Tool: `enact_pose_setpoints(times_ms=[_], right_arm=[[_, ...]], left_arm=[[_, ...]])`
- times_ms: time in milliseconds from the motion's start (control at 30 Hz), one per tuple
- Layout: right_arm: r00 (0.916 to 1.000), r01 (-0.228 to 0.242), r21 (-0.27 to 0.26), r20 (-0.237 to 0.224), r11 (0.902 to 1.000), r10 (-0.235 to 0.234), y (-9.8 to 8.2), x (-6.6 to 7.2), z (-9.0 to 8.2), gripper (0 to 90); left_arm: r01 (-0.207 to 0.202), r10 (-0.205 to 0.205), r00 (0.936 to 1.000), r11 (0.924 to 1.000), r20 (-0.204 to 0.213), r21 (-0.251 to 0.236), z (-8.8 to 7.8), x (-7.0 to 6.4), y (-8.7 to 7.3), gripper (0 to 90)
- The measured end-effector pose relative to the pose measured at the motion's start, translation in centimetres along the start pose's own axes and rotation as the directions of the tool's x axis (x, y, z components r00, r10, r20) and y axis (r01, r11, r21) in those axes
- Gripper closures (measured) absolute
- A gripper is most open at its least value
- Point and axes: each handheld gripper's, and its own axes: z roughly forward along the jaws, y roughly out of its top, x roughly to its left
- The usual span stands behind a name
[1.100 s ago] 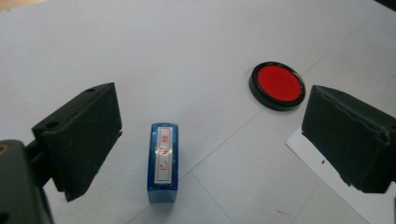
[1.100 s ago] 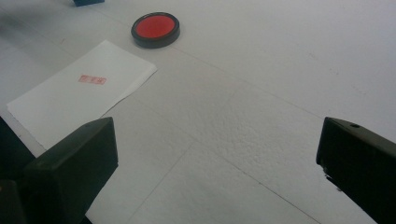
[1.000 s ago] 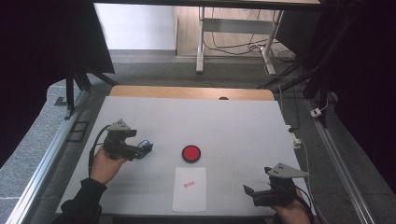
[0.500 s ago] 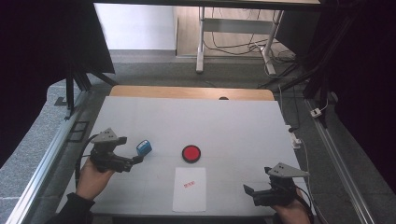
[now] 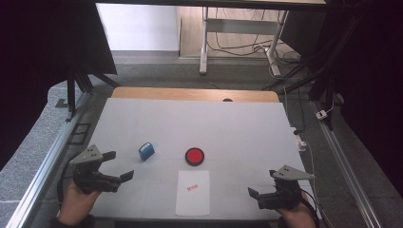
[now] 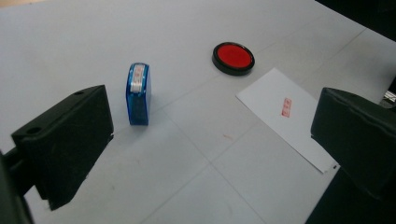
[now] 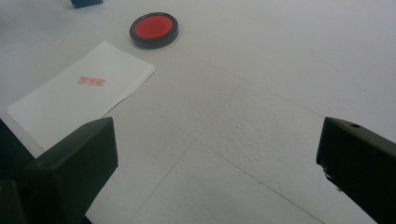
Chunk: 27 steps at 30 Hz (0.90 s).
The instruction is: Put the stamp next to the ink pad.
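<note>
I can't read the small red mark on the paper sheet (image 5: 192,192). The blue stamp (image 5: 146,150) lies on its side on the worktop (image 5: 237,128), just ahead of my left hand-held gripper (image 5: 118,165), whose jaws gape wide and empty. My right hand-held gripper (image 5: 261,184), also wide, sits well apart near the corner.

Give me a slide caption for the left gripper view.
Open left gripper faces a blue plastic stamp, apart from it.
</note>
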Motion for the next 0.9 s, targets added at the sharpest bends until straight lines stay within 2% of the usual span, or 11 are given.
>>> enact_pose_setpoints(times_ms=[267, 500, 633, 900], right_arm=[[1.0, 0.001, 0.002, 0.002, 1.0, -0.001, 0.0, 0.0, 0.0, 0.0], [1.0, 0.003, 0.004, 0.006, 1.0, -0.003, 0.0, 0.1, 0.0, 0.0], [1.0, 0.006, 0.007, 0.006, 1.0, -0.006, 0.0, 0.1, 0.0, 0.0], [0.9999, 0.014, 0.012, 0.009, 0.9998, -0.014, 0.0, 0.1, 0.1, 0.0]], left_arm=[[0.028, -0.028, 0.9995, 0.9994, -0.013, 0.022, -1.0, -0.2, -2.2, 0.0], [0.055, -0.053, 0.998, 0.9965, -0.033, 0.063, -1.5, -0.2, -3.7, 0.0], [0.065, -0.06, 0.9971, 0.9926, -0.046, 0.103, -1.5, -0.2, -4.2, 0.0], [0.095, -0.09, 0.9947, 0.9891, -0.05, 0.112, -1.5, 0.0, -4.2, 0.0]])
